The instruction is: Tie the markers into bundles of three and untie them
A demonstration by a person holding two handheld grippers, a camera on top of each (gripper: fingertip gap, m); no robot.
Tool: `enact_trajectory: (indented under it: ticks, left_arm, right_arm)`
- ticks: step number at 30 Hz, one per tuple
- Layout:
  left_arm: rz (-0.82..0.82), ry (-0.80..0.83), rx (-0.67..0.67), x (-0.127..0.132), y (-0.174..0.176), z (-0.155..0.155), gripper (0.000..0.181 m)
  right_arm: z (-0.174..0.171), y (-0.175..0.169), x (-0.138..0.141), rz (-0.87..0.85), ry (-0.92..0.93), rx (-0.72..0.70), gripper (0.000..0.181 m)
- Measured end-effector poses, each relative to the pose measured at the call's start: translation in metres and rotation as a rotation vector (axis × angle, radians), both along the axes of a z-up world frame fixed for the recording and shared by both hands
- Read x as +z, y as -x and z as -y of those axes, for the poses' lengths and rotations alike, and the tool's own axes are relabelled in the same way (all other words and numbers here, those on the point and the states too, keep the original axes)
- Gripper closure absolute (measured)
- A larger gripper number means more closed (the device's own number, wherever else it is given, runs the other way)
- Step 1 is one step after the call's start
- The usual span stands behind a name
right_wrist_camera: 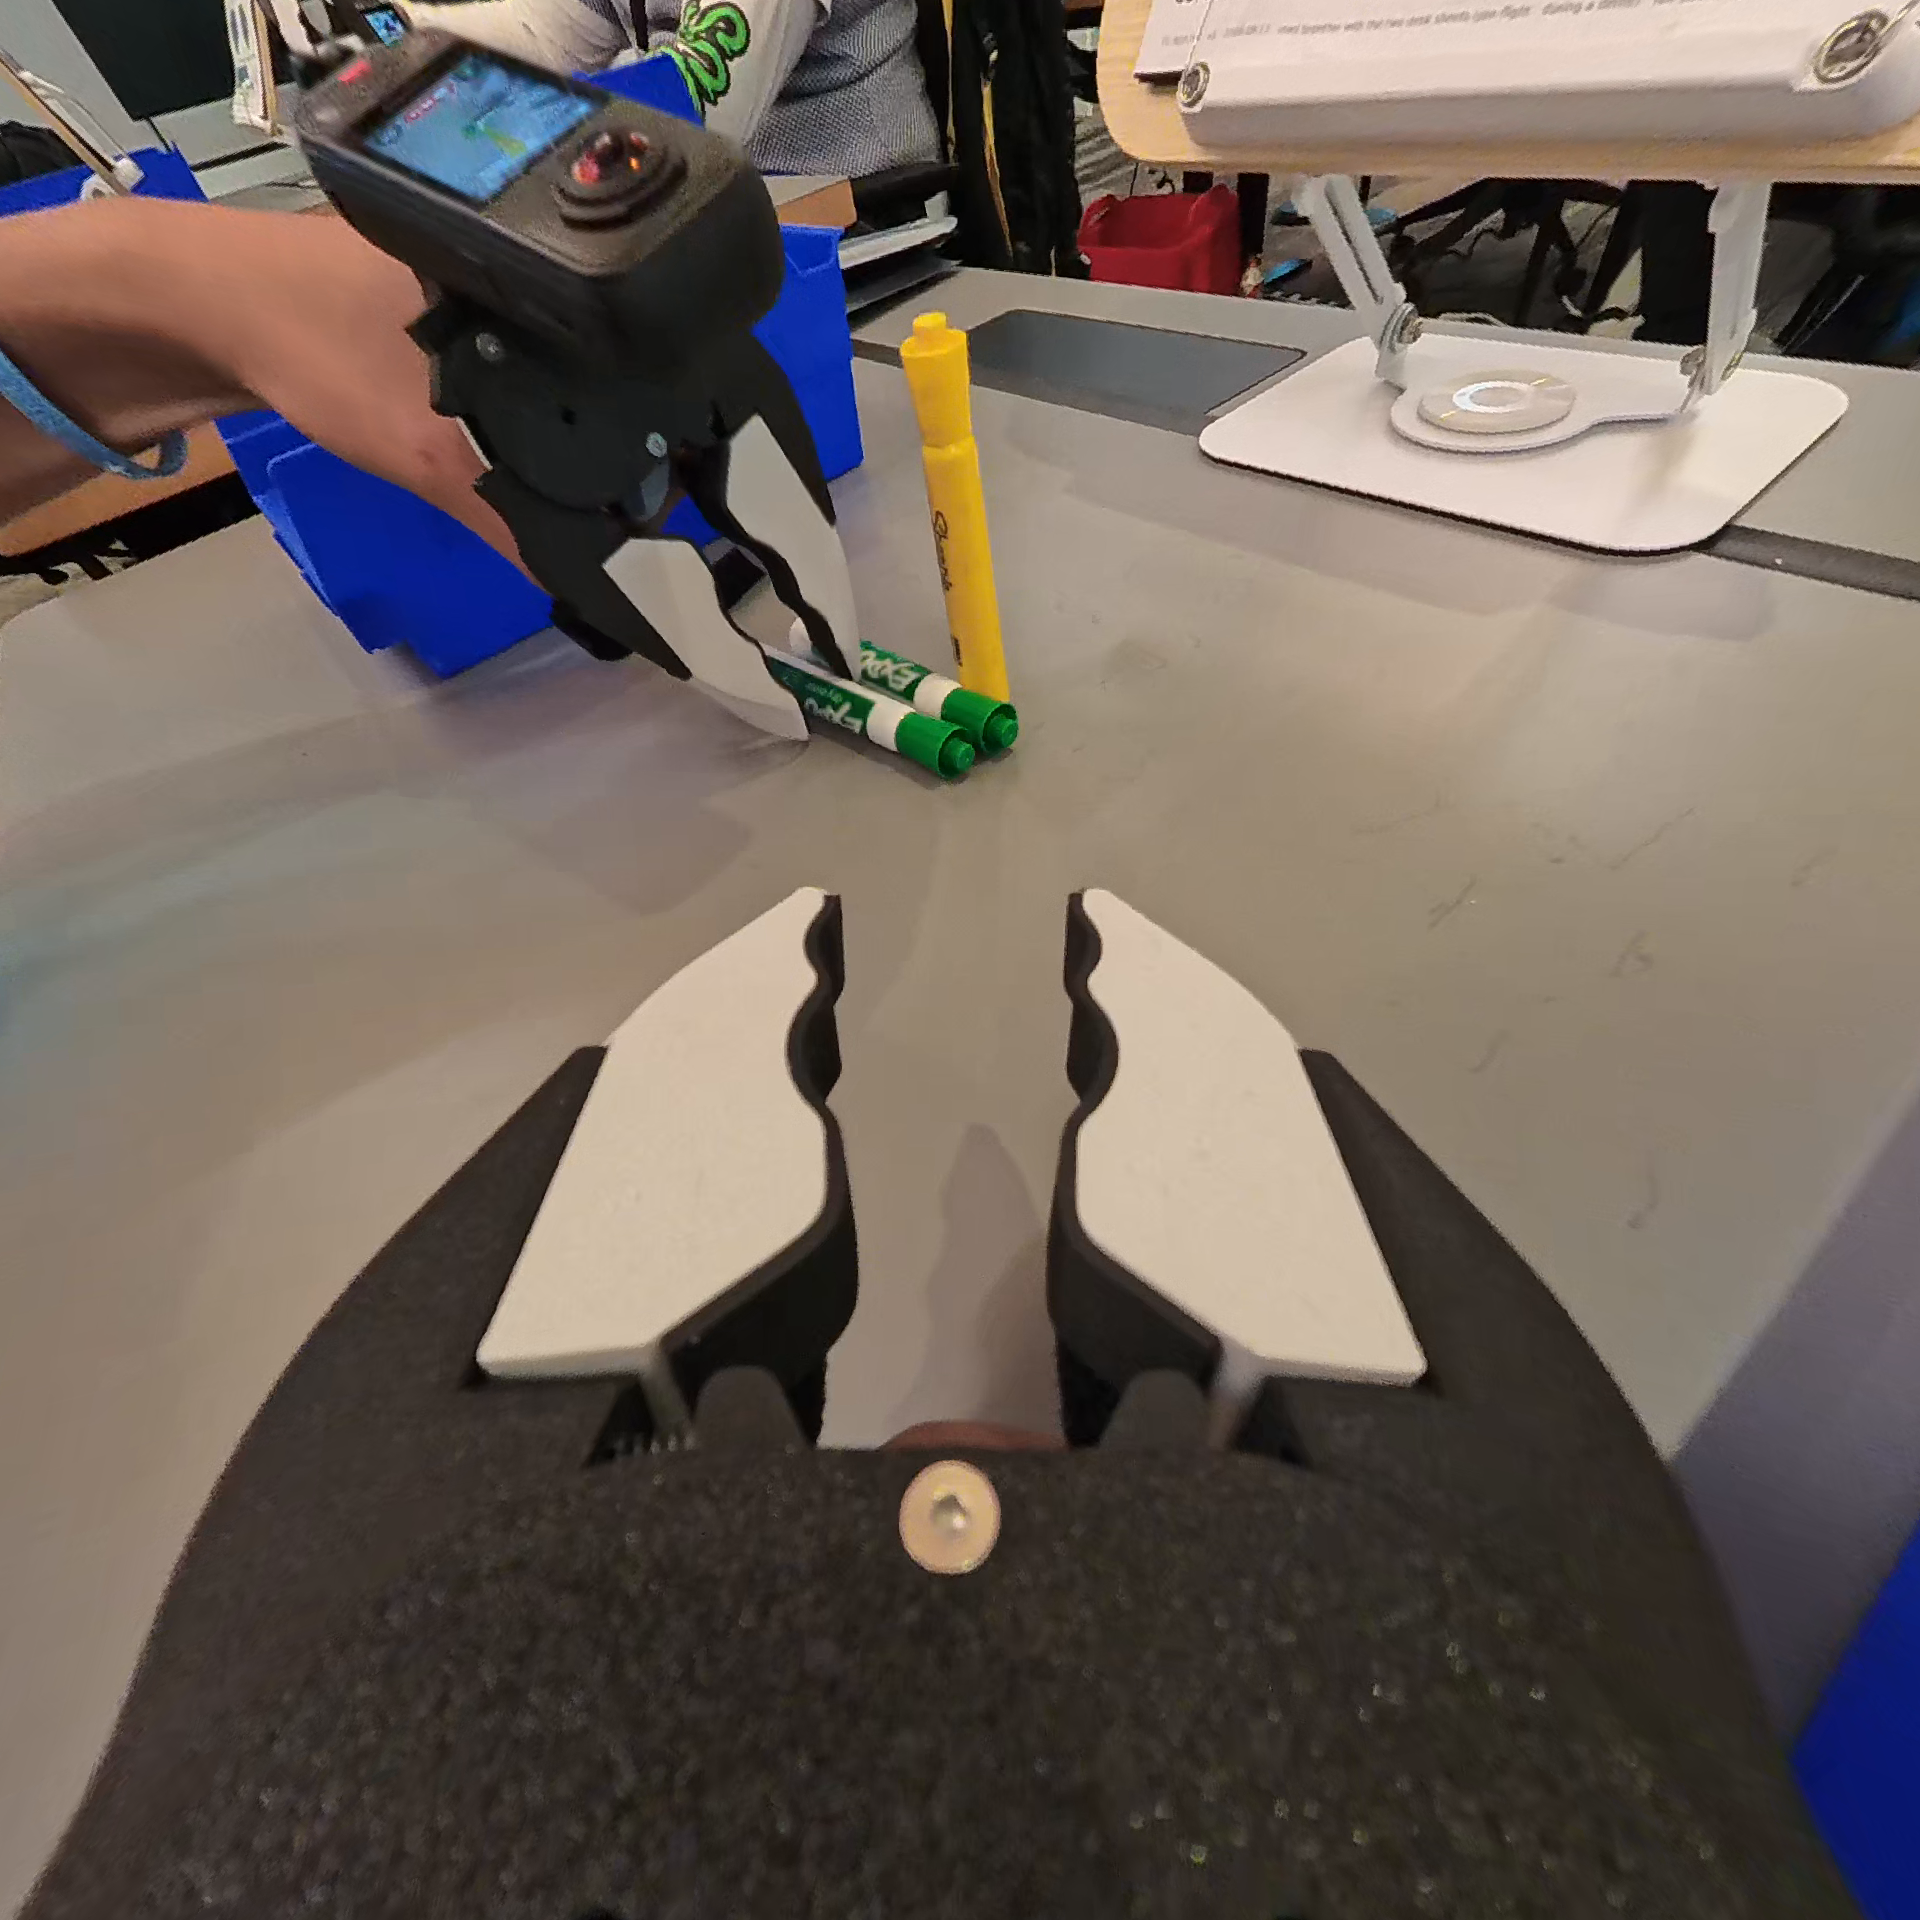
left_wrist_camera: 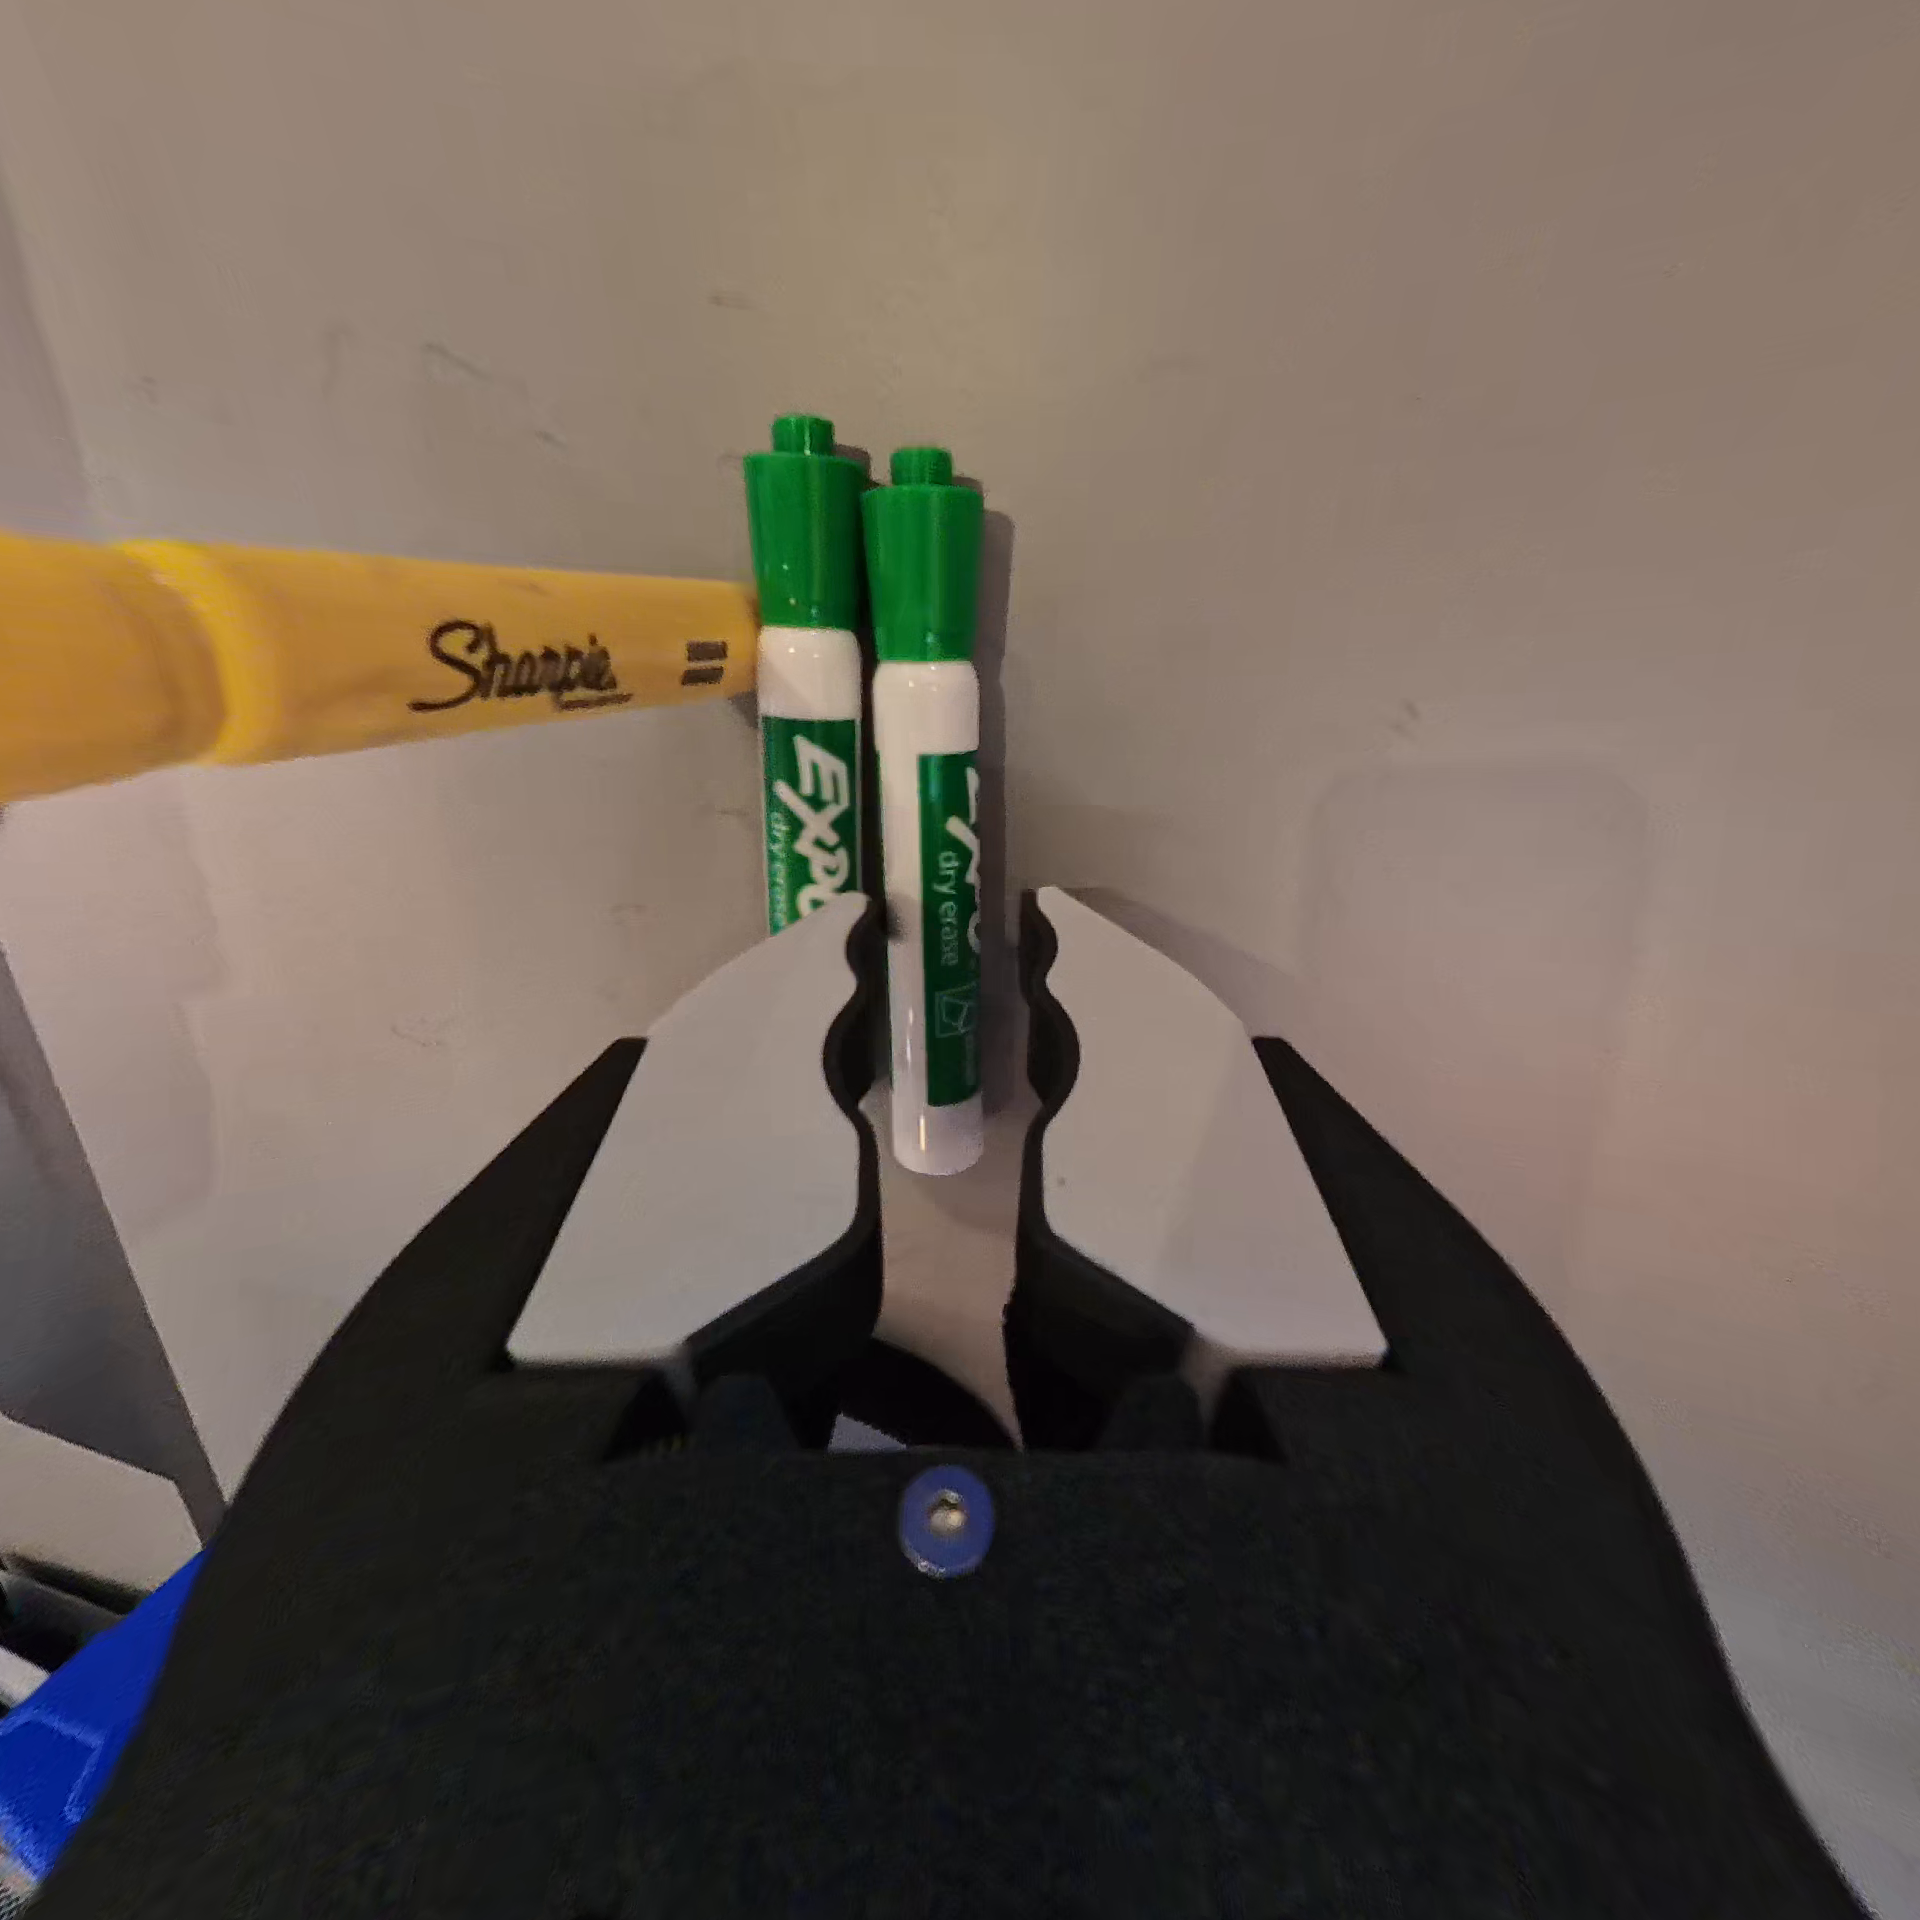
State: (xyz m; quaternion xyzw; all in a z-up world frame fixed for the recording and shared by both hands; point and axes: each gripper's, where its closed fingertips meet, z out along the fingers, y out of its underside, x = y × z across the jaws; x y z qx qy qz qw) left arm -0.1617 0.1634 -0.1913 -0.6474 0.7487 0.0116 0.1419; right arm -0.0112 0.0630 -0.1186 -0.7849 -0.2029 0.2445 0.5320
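Observation:
Two green-capped white markers lie side by side on the grey table [left_wrist_camera: 1351, 520], one on the left [left_wrist_camera: 805, 644] and one on the right [left_wrist_camera: 925, 831]. A yellow highlighter [left_wrist_camera: 416, 655] lies across, its end touching the left marker's cap. My left gripper [left_wrist_camera: 951, 909] is open with its tips down at the table. It straddles the right marker's barrel, and its left finger [left_wrist_camera: 748, 1091] covers part of the left marker. The right wrist view shows the same gripper [right_wrist_camera: 821, 696], the markers [right_wrist_camera: 894, 727] and the highlighter [right_wrist_camera: 961, 520]. My right gripper [right_wrist_camera: 953, 899] is open and empty, nearer than the markers.
A blue bin [right_wrist_camera: 416, 561] stands behind the left gripper, which a person's hand [right_wrist_camera: 208, 312] holds. A white stand [right_wrist_camera: 1507, 457] with a raised board sits at the far right. A dark inset panel [right_wrist_camera: 1122, 364] lies at the table's back. People sit beyond the table. The gap from one gripper's tips to the other's is roughly 20 cm.

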Motion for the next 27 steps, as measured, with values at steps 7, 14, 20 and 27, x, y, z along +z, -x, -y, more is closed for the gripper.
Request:
enact_trajectory:
  ticks: [7, 14, 20, 27]
  left_arm:
    - [-0.013, 0.029, -0.008, -0.004, -0.001, 0.002, 0.163]
    - [-0.012, -0.003, -0.020, -0.003, 0.004, 0.007, 0.164]
    - [0.039, -0.027, -0.031, 0.012, 0.009, 0.018, 0.164]
    - [0.065, -0.042, -0.045, 0.026, 0.017, 0.036, 0.164]
  right_arm:
    - [0.000, 0.001, -0.002, 0.000, 0.006, 0.005, 0.141]
    - [0.000, 0.002, -0.002, -0.004, 0.010, 0.007, 0.141]
    - [0.001, 0.005, -0.004, 0.002, 0.015, 0.014, 0.141]
    - [0.002, 0.009, -0.006, 0.011, 0.019, 0.022, 0.141]
